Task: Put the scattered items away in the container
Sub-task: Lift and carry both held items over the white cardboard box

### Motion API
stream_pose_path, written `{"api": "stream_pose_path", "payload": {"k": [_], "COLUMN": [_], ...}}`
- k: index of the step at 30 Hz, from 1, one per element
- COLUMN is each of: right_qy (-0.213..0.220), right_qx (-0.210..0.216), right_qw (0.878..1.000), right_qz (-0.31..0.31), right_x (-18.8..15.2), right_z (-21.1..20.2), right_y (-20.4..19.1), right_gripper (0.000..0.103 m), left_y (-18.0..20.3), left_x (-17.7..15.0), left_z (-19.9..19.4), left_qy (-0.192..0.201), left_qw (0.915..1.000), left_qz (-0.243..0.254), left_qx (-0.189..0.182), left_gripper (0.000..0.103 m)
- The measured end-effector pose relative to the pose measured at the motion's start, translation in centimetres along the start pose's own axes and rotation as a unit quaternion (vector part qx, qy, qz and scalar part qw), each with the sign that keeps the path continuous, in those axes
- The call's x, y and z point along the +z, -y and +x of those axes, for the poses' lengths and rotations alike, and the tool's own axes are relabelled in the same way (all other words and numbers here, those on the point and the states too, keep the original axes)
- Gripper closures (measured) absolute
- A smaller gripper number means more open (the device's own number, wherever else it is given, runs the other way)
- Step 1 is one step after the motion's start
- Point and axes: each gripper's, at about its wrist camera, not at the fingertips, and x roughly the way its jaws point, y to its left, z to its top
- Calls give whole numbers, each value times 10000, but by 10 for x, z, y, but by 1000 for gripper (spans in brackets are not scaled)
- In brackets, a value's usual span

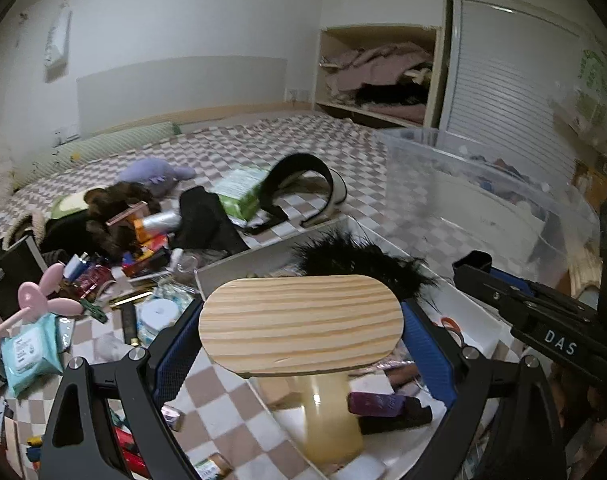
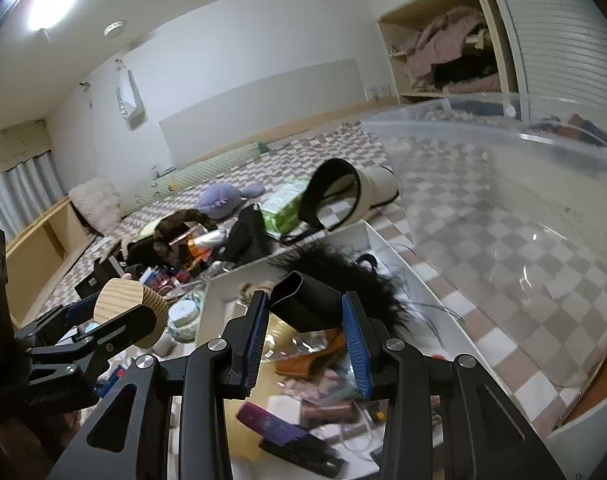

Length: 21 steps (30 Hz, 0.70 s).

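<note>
My left gripper [image 1: 299, 344] is shut on a pale wooden oval piece [image 1: 299, 320], with the blue pads [image 1: 427, 344] against its two ends. It hangs over the near corner of a white open box [image 1: 207, 276]. In the right wrist view this wooden oval piece [image 2: 123, 300] shows at the left, in the left gripper [image 2: 127, 316]. My right gripper [image 2: 303, 320] is shut on a black flattened hollow sleeve [image 2: 303, 300], held above the same white box [image 2: 367, 236]. A large clear plastic container [image 1: 483, 184] stands on the right, also seen as the clear container [image 2: 503, 184].
The white box holds a black furry item [image 1: 355, 256], a purple item [image 1: 379, 404] and a yellowish translucent piece [image 1: 327, 420]. On the checkered bed cover [image 1: 323, 144] lie a green tissue pack [image 1: 239, 192], a black visor [image 1: 303, 184], a purple plush [image 1: 155, 172] and a teal wipes pack [image 1: 31, 352].
</note>
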Motion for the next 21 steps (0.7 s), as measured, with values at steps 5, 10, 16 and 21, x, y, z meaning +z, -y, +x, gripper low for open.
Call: {"api": "stream_pose_path", "payload": {"k": [5,10,16,21], "right_qy": [-142,-273,-411,-490], "right_qx": [-73,-123,-164,-166], "right_qw": [9998,9994,9987,9982], "right_qz": [97,170,262,294], "right_x": [-8,-18,-27,-32], "right_z": [3,4,7,8], "right_y": [12,20,28,32], "right_gripper": [65,65,65,65], "left_y": [11,20,24,26], "left_x": [-5,-12,-19,-21], "left_z": [8,16,25,32], "left_qy": [-150,-290,-467,-596], "left_qw": [9998,9992,9983,9973], "left_qz": [95,227,266,263], "left_qx": [-107,-139,-215,-350], "left_gripper": [8,8,8,8]}}
